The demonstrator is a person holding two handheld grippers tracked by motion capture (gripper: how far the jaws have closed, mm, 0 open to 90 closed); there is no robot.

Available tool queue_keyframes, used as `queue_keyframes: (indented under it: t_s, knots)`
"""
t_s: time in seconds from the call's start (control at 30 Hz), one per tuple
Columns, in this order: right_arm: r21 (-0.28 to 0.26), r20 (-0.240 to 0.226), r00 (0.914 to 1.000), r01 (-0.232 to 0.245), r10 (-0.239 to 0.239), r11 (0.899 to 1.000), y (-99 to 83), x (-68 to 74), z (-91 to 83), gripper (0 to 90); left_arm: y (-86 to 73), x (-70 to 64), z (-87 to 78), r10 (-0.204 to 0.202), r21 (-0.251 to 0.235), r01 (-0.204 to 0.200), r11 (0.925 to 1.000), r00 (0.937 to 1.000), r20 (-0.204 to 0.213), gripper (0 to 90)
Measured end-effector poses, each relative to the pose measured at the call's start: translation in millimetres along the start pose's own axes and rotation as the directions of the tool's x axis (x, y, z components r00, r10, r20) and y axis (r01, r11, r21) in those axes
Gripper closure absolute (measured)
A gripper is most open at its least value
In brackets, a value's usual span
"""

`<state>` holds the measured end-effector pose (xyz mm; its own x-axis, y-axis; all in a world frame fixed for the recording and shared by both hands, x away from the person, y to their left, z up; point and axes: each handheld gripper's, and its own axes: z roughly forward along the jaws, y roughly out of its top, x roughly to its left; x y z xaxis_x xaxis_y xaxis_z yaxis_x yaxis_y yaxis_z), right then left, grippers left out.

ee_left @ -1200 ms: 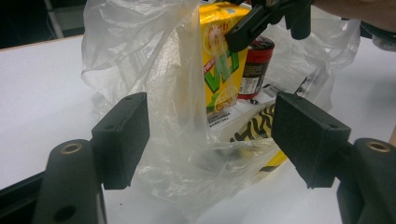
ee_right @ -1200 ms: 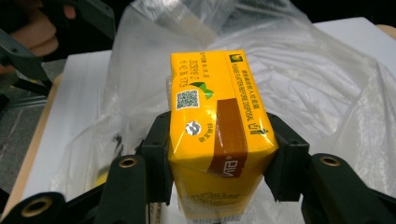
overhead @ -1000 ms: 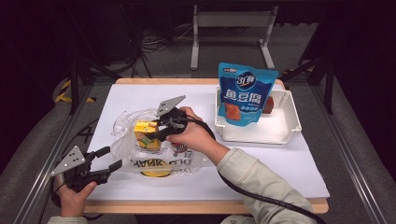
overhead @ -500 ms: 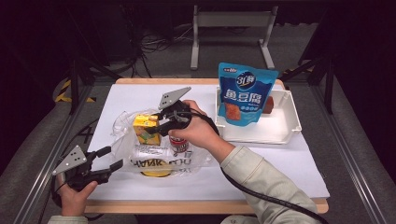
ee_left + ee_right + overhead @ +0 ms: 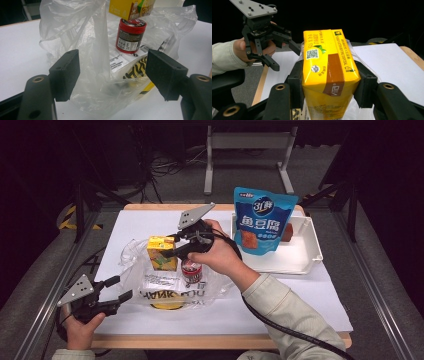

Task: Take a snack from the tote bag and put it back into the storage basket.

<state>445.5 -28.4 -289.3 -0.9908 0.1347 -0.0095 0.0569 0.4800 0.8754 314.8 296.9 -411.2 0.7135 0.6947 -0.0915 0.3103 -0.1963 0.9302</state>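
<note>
Blue snack pouch [image 5: 263, 220]: white Chinese characters "鱼豆腐" across the front, with a round "3" logo above them in the high view.
Yellow drink carton [image 5: 329, 72]: a QR code on the face turned to the right gripper view, "PLEASE DISPOSE..." along one edge, "VITA" in white on the brown band; the other small print is too fine to read.
Clear plastic bag [image 5: 82, 50]: bold black letters "HANK YOU" in the high view, and a white receipt label whose print is too small to read.
Red jar [image 5: 130, 35]: a black label with white print, unreadable.
</note>
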Motion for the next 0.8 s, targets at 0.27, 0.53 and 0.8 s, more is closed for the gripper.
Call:
queue_keyframes:
  t_s: [0.27,0.53,0.8]
  knots:
    - [0.0,0.017,0.9998,0.009,-0.009,1.0,2.7,-0.1,-18.6,51.4,0.7,-0.1,1.4,0.003,0.001,-0.003,1.0,1.0,0.002,28.7]
    - [0.009,0.021,0.9997,0.008,-0.008,1.0,0.7,-2.6,-35.0,51.4,0.7,-0.1,1.5,0.005,0.0,-0.005,1.0,1.0,0.003,28.6]
    - [0.01,0.035,0.9994,0.003,-0.003,1.0,-4.2,-5.1,-53.3,51.3,0.9,-0.1,2.6,0.01,0.004,-0.01,0.9999,0.9999,0.005,28.5]
